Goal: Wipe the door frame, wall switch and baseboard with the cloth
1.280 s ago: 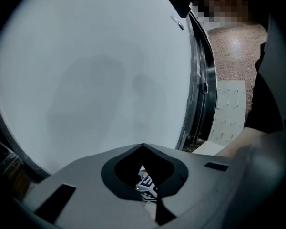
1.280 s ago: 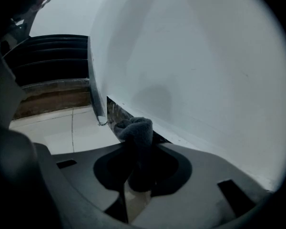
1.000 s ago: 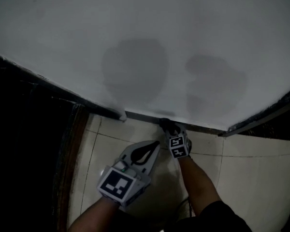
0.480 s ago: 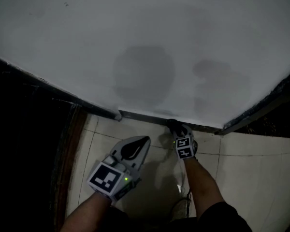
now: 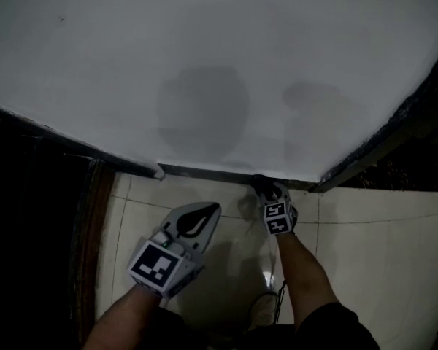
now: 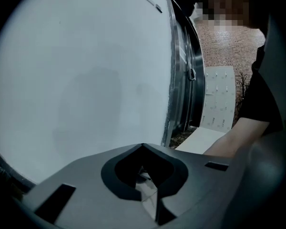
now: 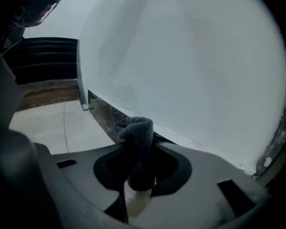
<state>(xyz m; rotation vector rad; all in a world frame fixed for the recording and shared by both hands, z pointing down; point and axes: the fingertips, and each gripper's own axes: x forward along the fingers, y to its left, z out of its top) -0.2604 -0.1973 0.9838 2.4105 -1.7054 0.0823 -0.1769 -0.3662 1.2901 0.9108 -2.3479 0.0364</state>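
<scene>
The right gripper (image 5: 269, 199) is clenched on the cloth (image 7: 136, 147), a dark bunched wad that sticks out past the jaw tips and presses on the baseboard (image 5: 204, 172), the dark strip where the wall (image 5: 204, 49) meets the floor (image 5: 365, 254), just right of centre in the head view. The left gripper (image 5: 204, 214) is closed with nothing in it and hovers over the floor at lower centre, apart from the baseboard. Risk 1: only a narrow neck of the cloth sits between the jaws, so drag along the baseboard is likely to work it loose or pull it out. Risk 2: if the wad folds back under pressure, the bare jaw tips can meet the baseboard or wall and scrape the finish. Risk 3: a stroke that drifts upward puts the dirty cloth on the white wall and can leave a smear. Risk 4: the scene is dim and the cloth is as dark as the baseboard, so contact is hard to judge from the head view and unwiped sections may go unnoticed. Risk 5: the dark frame (image 5: 379, 148) at right centre can snag the wad at the end of a stroke.
</scene>
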